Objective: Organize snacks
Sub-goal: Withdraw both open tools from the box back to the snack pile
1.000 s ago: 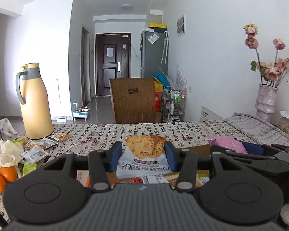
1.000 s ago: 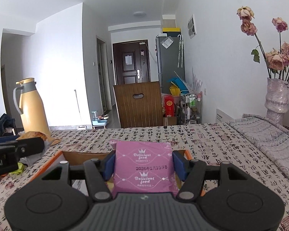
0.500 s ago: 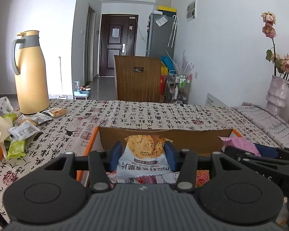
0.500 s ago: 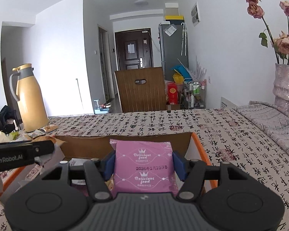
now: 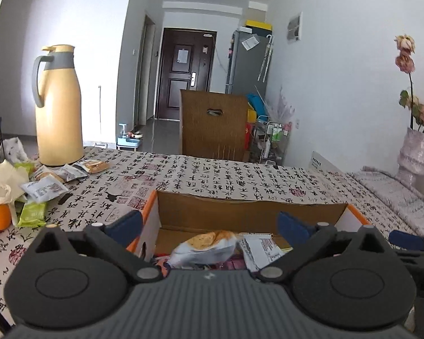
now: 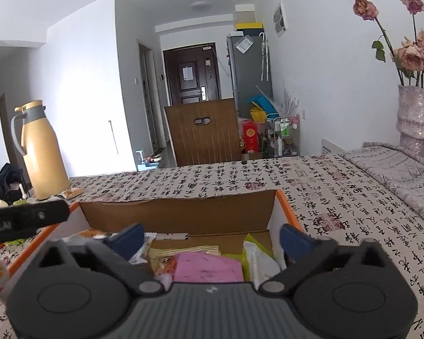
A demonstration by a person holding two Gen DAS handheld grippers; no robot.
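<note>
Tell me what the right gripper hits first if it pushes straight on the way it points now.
Most likely the pink snack packet, lying in the cardboard box just below and between the open fingers of the right gripper. Should it pass over the packet, the box's far wall comes next; depth is hard to judge.

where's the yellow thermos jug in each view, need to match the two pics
Left wrist view: the yellow thermos jug stands large at the upper left, on the table behind loose snack packets.
Right wrist view: the same jug is smaller, at the far left, mid-height.
Shared landmark: the cardboard box with orange edges sits low in the centre of both views, and the dark door is straight ahead.
</note>
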